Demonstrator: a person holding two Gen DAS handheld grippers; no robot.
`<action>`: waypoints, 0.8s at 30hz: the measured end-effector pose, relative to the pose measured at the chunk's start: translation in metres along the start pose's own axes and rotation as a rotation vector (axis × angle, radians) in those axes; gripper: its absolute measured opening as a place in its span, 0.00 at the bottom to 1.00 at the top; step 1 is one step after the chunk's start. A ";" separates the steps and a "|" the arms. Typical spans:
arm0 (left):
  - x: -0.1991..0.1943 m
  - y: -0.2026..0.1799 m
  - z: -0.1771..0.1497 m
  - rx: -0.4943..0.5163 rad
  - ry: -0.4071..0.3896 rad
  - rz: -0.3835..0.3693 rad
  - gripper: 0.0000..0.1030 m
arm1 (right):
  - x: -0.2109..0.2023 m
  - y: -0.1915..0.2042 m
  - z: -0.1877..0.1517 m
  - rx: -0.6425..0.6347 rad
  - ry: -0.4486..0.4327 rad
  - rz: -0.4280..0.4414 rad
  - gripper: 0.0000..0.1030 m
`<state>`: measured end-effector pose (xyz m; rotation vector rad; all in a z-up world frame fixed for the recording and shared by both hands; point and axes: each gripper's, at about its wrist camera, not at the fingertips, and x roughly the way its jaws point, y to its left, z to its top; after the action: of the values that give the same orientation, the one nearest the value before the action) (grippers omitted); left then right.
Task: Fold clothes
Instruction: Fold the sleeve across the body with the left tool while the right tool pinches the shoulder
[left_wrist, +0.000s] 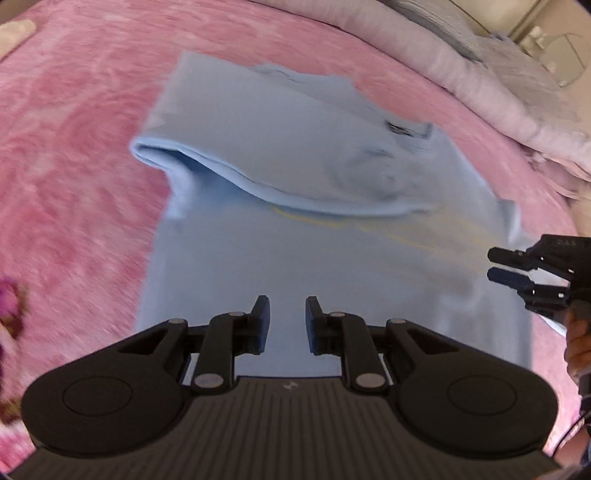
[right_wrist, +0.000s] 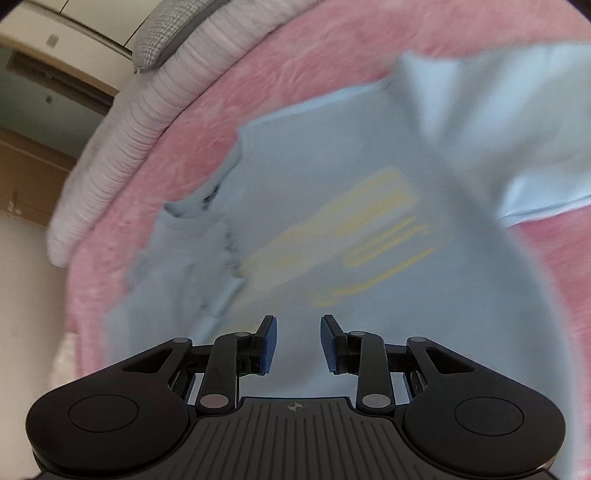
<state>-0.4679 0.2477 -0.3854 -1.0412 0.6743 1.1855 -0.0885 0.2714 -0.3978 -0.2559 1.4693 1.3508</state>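
A light blue T-shirt (left_wrist: 295, 258) with a pale yellow print lies on a pink fleece blanket (left_wrist: 74, 147). Its far part is folded back over itself in a loose flap (left_wrist: 280, 147). My left gripper (left_wrist: 287, 314) is open and empty above the shirt's near part. My right gripper (left_wrist: 493, 265) shows at the right edge of the left wrist view, over the shirt's right side. In the right wrist view the right gripper (right_wrist: 298, 334) is open and empty above the shirt (right_wrist: 332, 221), near the yellow print (right_wrist: 351, 236). The collar area (right_wrist: 207, 206) lies to the left.
A rolled pale quilt (left_wrist: 480, 81) and a grey pillow (right_wrist: 166, 33) lie along the far edge of the bed. The pink blanket (right_wrist: 314, 48) surrounds the shirt. A wooden wardrobe (right_wrist: 33, 147) and pale floor (right_wrist: 22, 295) show beyond the bed. A purple floral patch (left_wrist: 11, 306) is at left.
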 end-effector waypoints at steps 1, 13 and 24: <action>0.001 0.003 0.006 -0.009 -0.006 0.011 0.15 | 0.007 0.003 0.001 0.013 0.012 0.022 0.30; 0.032 0.012 0.053 0.001 -0.006 0.008 0.16 | 0.082 0.034 0.011 0.098 0.045 0.129 0.30; 0.050 0.016 0.059 0.011 0.028 0.019 0.16 | 0.031 0.085 0.012 -0.314 -0.278 0.174 0.05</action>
<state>-0.4745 0.3227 -0.4096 -1.0458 0.7131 1.1849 -0.1570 0.3247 -0.3701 -0.1349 1.0651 1.6861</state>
